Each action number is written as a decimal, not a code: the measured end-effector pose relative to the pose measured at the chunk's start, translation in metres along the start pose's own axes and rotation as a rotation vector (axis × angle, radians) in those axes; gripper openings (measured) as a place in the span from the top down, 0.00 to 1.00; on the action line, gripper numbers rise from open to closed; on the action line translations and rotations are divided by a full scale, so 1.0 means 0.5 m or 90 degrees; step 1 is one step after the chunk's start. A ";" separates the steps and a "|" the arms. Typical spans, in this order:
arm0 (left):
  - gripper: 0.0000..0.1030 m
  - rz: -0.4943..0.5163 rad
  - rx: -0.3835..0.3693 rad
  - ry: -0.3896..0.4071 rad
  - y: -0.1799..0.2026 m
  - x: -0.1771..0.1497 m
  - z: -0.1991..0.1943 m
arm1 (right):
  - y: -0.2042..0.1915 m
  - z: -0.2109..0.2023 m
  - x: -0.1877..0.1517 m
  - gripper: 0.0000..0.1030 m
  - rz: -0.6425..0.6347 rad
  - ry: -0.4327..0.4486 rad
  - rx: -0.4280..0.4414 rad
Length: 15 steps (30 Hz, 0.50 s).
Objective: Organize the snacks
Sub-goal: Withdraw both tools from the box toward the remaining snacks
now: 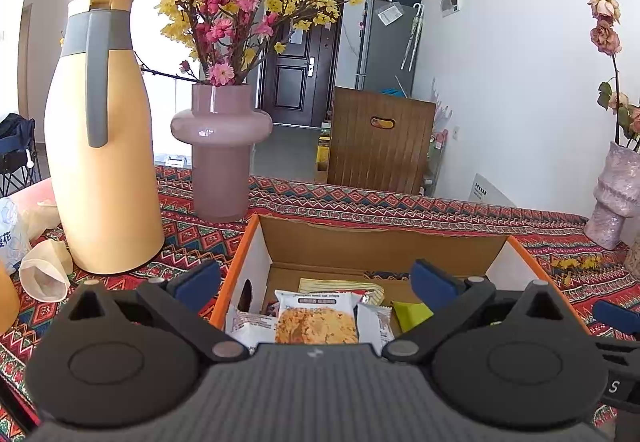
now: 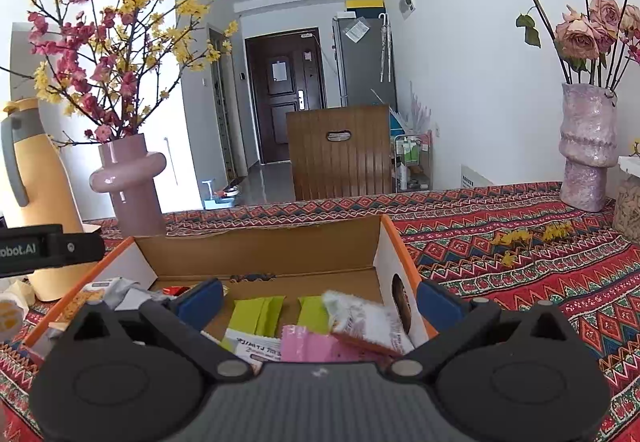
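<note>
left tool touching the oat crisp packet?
Apart. Left wrist view: the left tool stands open, both pads clear above the oat crisp packet lying in the cardboard box.

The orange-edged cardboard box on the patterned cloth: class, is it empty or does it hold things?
It holds things. The orange-edged cardboard box contains several snack packets, including a white crisp packet and green packets.

The desk cloth (image 2: 520, 282) carried red, blue, green and white zigzag and diamond bands. The cardboard box (image 1: 384, 242) was brown inside, with orange edges and white side walls. Inside lay a white oat-crisp packet (image 1: 316, 316), lime-green packets (image 2: 260, 314) and a pink packet (image 2: 308, 346). The jug (image 1: 104, 162) was pale yellow with a grey handle; the smooth vase (image 1: 220, 146) was mauve.
</note>
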<state>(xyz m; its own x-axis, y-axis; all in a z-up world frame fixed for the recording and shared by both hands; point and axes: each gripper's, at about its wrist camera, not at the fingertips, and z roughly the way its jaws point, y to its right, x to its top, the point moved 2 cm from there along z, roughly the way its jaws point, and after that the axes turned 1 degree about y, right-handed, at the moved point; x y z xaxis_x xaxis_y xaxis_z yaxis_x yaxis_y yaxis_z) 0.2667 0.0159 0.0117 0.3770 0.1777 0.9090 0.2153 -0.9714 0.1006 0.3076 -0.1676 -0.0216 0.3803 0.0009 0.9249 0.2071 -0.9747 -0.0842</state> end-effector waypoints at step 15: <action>0.00 -0.009 0.001 -0.014 0.005 0.037 -0.077 | -0.003 -0.059 0.030 0.00 -0.018 0.024 -0.025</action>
<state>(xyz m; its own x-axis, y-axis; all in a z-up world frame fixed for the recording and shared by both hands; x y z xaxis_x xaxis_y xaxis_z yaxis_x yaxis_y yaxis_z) 0.2395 0.0107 0.0444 0.3932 0.1949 0.8985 0.2220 -0.9685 0.1129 0.2863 -0.1730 0.0035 0.3408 0.0213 0.9399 0.1813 -0.9825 -0.0434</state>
